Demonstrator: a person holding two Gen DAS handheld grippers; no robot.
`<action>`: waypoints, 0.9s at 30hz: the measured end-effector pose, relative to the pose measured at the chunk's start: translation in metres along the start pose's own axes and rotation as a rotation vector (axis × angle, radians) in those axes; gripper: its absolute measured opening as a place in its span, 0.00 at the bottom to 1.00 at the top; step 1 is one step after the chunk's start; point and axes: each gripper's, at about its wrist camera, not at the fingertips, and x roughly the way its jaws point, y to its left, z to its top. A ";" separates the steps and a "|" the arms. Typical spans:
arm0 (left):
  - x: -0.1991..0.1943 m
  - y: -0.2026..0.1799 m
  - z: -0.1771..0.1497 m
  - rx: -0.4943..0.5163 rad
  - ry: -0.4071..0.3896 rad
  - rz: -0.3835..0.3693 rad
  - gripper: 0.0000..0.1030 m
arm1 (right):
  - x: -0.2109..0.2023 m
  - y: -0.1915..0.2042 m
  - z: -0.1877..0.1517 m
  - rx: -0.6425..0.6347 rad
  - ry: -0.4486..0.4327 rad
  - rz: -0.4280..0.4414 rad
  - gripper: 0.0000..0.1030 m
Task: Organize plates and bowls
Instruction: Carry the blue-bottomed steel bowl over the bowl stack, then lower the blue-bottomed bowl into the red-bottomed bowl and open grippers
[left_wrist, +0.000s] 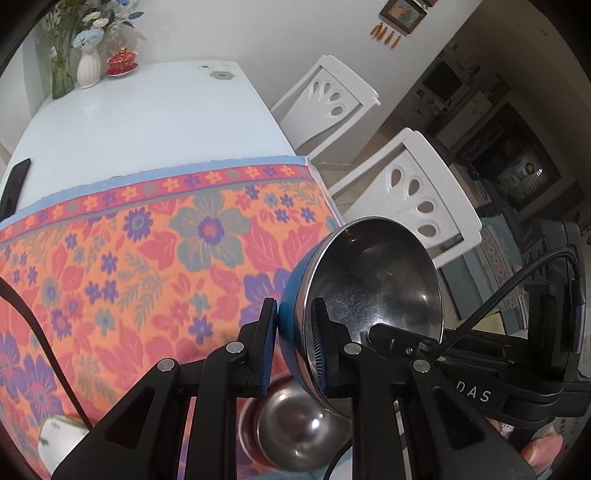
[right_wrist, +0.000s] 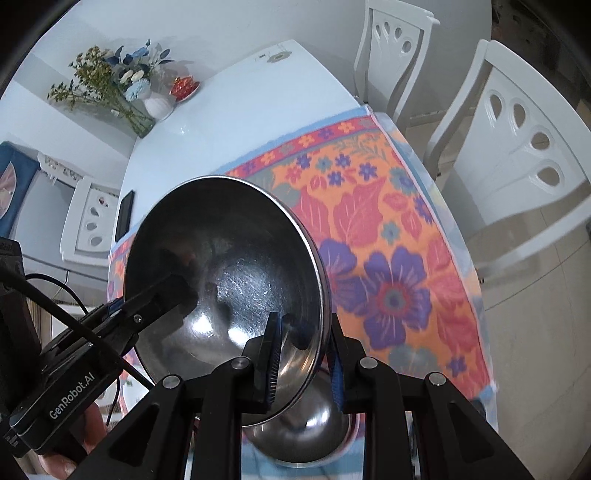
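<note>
Two tools (left_wrist: 293, 343) (right_wrist: 304, 354) clamped on bowl (left_wrist: 369, 288) rim | bowl tilted on edge, lifted.

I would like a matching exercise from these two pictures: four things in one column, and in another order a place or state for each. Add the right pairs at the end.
Things
1. blue bowl
2. second steel bowl
3. black phone
4. red lidded cup

Places or states
A. lies flat near the table's left edge
B. stands at the far end, beside the white vase
C. held tilted by its rim, with the left claw and the right claw both shut on it
D. sits on the flowered cloth, below the lifted one

Pairs: 1-C, 2-D, 3-A, 4-B
</note>
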 end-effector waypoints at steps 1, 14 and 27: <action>-0.003 -0.002 -0.005 0.002 0.001 0.002 0.15 | -0.002 0.001 -0.006 -0.002 0.005 -0.001 0.22; -0.005 -0.009 -0.066 0.044 0.049 0.064 0.15 | 0.006 0.004 -0.070 0.001 0.107 0.003 0.22; 0.015 -0.008 -0.106 0.060 0.113 0.123 0.15 | 0.039 -0.004 -0.102 0.002 0.208 -0.056 0.22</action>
